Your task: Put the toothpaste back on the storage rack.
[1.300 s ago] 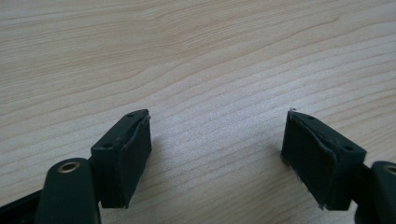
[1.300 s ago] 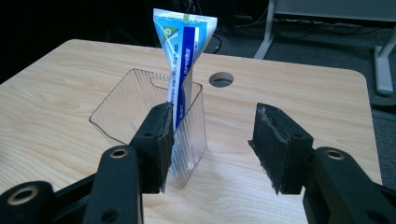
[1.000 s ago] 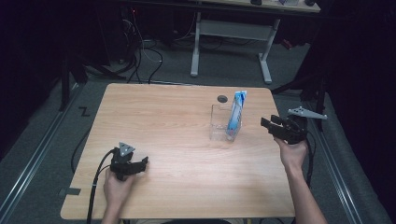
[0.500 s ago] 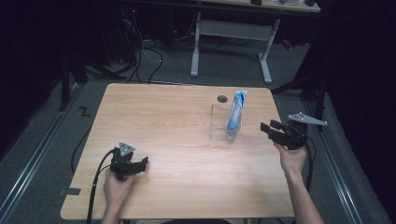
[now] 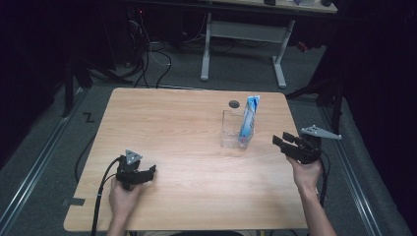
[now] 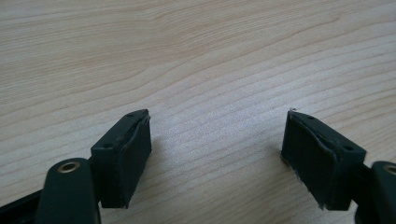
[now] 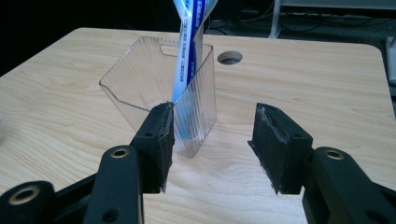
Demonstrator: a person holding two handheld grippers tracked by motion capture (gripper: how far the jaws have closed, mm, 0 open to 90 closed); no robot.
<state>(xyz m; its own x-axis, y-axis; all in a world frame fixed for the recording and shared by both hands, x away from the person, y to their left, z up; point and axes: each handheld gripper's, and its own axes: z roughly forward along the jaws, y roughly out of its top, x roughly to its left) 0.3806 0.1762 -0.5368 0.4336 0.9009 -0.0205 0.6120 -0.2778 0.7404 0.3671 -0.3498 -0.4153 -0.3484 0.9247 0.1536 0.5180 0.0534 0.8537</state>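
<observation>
A clear plastic container (image 5: 232, 130) (image 7: 154, 88) stands on the wooden table (image 5: 187, 147), right of centre. A blue and white packet (image 5: 247, 118) (image 7: 189, 44) stands upright in its right end. My right gripper (image 5: 286, 143) (image 7: 212, 142) hovers just right of the container, pointing at it, jaws open with nothing between them. My left gripper (image 5: 145, 172) (image 6: 215, 149) rests low at the table's front left, open over bare wood.
A round cable hole (image 5: 234, 103) (image 7: 229, 57) lies in the table behind the container. A grey desk frame (image 5: 243, 34) and cables stand on the floor beyond the far edge. Dark floor surrounds the table.
My right gripper has sunk a little and drifted toward the table's near side, still beside the container. The left gripper has stayed put.
</observation>
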